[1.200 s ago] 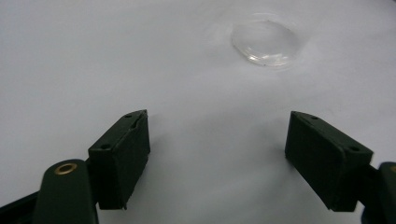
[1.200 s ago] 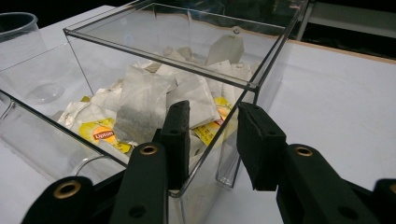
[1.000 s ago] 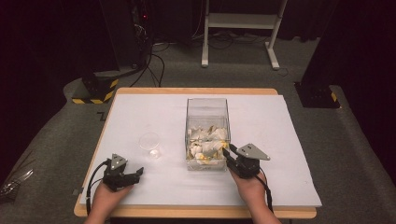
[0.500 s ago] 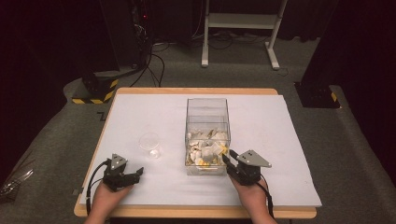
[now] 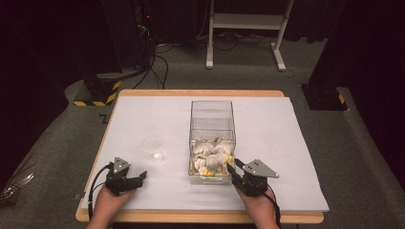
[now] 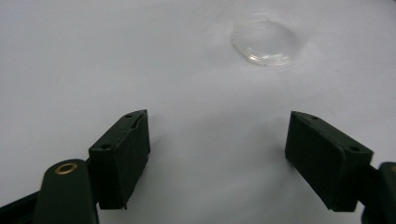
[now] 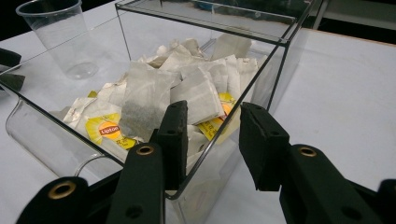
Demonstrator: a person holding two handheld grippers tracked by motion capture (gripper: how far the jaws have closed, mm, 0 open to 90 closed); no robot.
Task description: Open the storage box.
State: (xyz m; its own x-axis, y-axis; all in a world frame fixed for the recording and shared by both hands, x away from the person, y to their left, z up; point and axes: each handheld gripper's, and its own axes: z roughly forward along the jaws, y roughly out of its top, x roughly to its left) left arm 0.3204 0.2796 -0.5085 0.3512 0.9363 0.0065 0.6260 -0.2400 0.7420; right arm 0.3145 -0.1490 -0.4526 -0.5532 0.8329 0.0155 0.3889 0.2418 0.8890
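Observation:
A clear plastic box (image 5: 212, 102) stands mid-table, its near half heaped with tea bags (image 5: 212, 155), some with yellow tags. My right gripper (image 5: 231, 168) is at the box's near right corner. In the right gripper view the box (image 7: 210, 18) has its corner rim running between the jaws of my right gripper (image 7: 210, 116), which stand a little apart with nothing pinched. The tea bags (image 7: 187, 84) lie just beyond. My left gripper (image 5: 141, 176) rests on the white table near the front left. It (image 6: 217, 135) is wide open and holds nothing. An empty clear cup (image 5: 154, 148) stands beyond it.
The cup (image 6: 266, 42) shows ahead of the left jaws, and the same cup (image 7: 60, 37) shows left of the box. A white sheet (image 5: 286, 143) covers the table. Black stands and a white frame (image 5: 243, 21) are on the floor behind.
My right gripper has drawn back from over the box's near end toward the table's front edge, to the box's near right corner. The left gripper has stayed put.

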